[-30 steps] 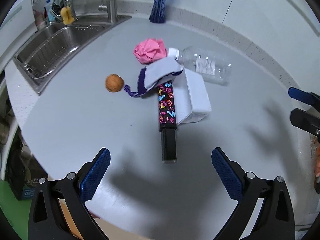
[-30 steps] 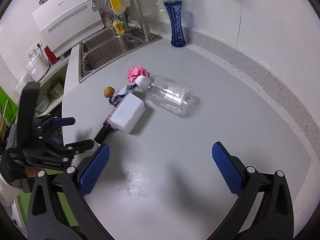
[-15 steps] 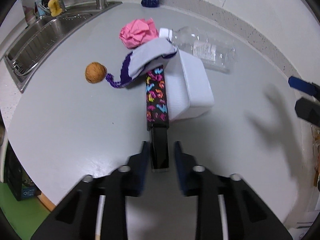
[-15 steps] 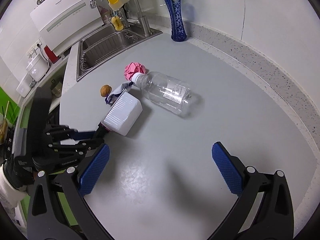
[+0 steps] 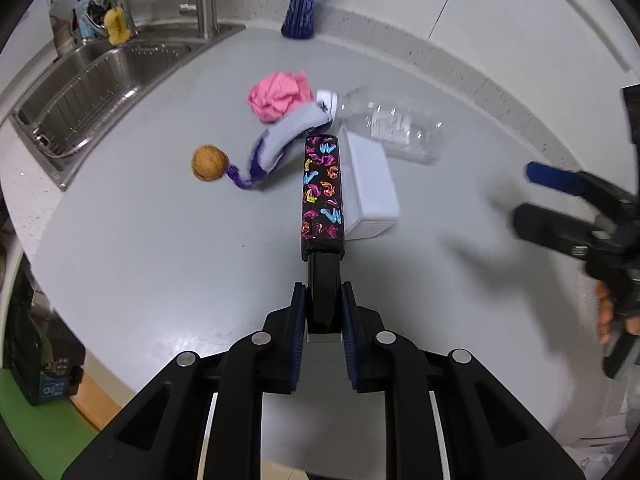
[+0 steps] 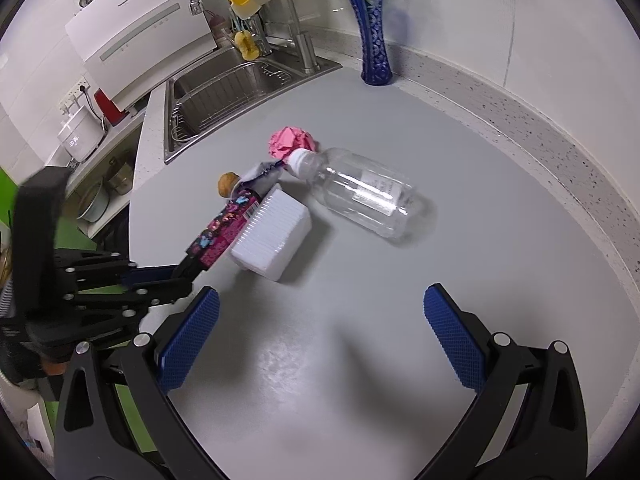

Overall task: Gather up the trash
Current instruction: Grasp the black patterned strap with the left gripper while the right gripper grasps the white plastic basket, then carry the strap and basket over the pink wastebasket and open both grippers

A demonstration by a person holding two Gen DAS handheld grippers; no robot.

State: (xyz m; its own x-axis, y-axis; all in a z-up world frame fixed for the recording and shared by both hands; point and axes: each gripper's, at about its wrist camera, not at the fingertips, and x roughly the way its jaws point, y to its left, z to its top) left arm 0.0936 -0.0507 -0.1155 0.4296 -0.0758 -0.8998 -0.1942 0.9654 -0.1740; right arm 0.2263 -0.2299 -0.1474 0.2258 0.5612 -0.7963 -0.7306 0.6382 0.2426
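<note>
My left gripper (image 5: 323,308) is shut on the black end of a long patterned stick-like item (image 5: 321,188), a black bar with colourful shapes, lifted a little off the grey counter; it also shows in the right wrist view (image 6: 224,228). Beside it lie a white plastic box (image 5: 370,184), a clear empty bottle (image 5: 394,128), a crumpled pink paper (image 5: 280,96), a grey-and-purple sock (image 5: 280,144) and a walnut (image 5: 209,162). My right gripper (image 6: 320,336) is open and empty, hovering above the counter near the box (image 6: 272,236) and bottle (image 6: 360,192).
A steel sink (image 6: 228,96) with a tap lies at the far left. A blue vase (image 6: 374,36) stands at the back by the wall. The counter edge (image 5: 60,280) drops off at the left. My right gripper shows at the right of the left wrist view (image 5: 560,200).
My left gripper moved in and shut on the black end of the patterned item, then raised it. The right gripper drifted slightly closer to the pile.
</note>
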